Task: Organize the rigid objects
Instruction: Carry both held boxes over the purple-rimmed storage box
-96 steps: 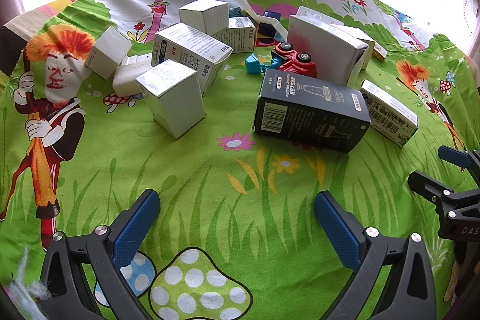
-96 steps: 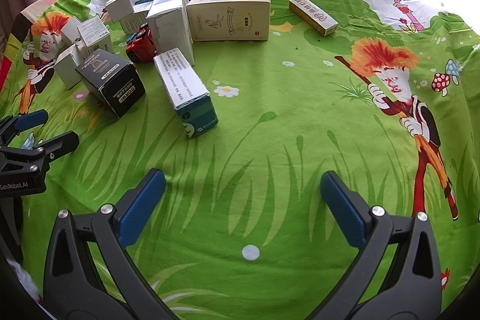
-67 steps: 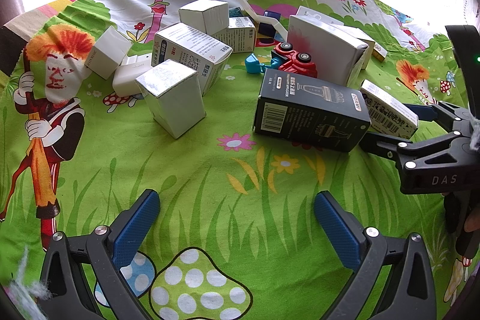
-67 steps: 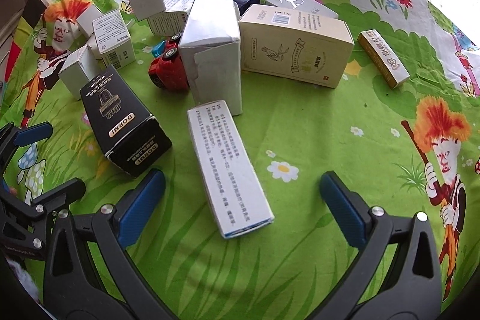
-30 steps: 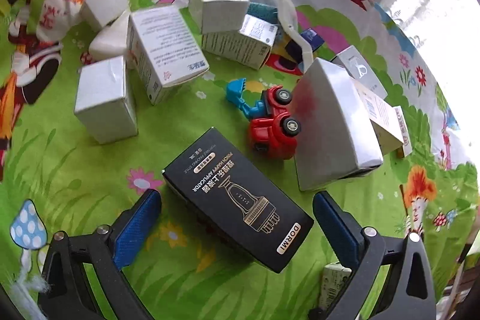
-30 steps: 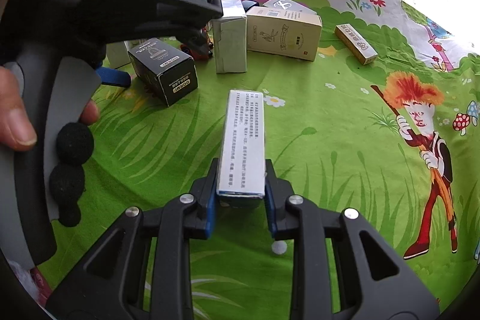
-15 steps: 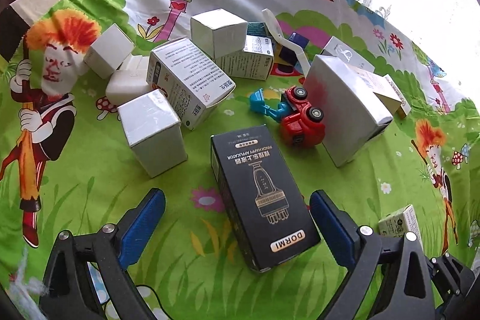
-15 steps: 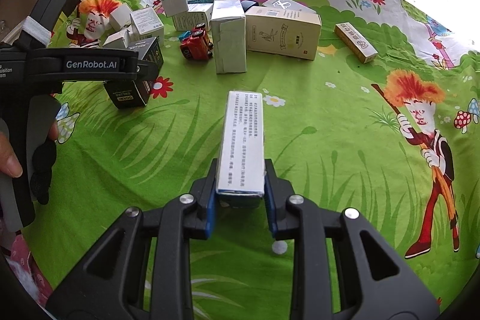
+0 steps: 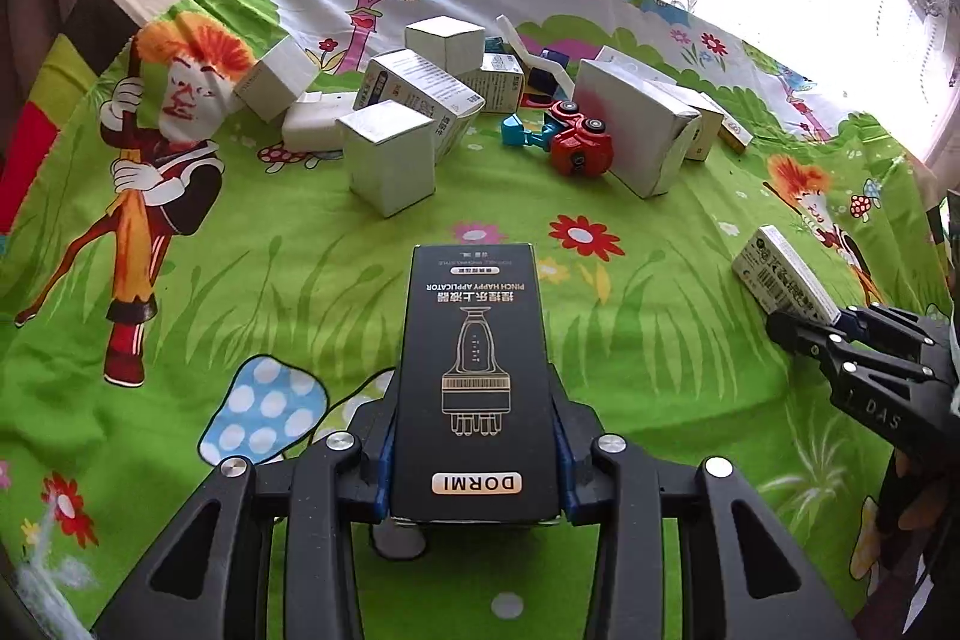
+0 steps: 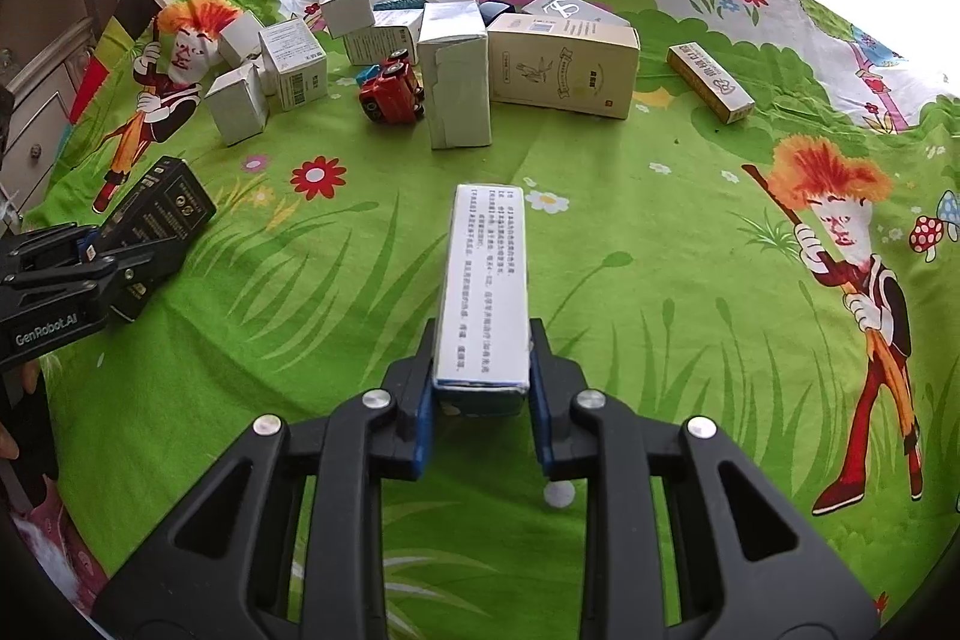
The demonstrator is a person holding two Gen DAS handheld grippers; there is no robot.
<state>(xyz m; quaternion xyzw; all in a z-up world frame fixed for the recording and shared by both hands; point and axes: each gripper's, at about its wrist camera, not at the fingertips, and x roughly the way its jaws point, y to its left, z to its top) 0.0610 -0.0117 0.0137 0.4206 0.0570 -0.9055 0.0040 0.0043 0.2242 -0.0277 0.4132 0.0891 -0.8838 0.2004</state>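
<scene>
A cartoon-printed green tablecloth (image 9: 252, 244) covers the table. A cream box (image 10: 563, 64) lies beside the tall white carton (image 10: 455, 76), the landmark here; a red toy truck (image 10: 391, 94) rests against the carton's other side, perhaps tipped over. Nearer than the carton, the left gripper (image 9: 474, 466) has just been closing and now clamps the black DORMI box (image 9: 475, 376) between its blue pads. The right gripper (image 10: 481, 400) pinches a slim white box (image 10: 485, 286), also on the near side of the carton.
</scene>
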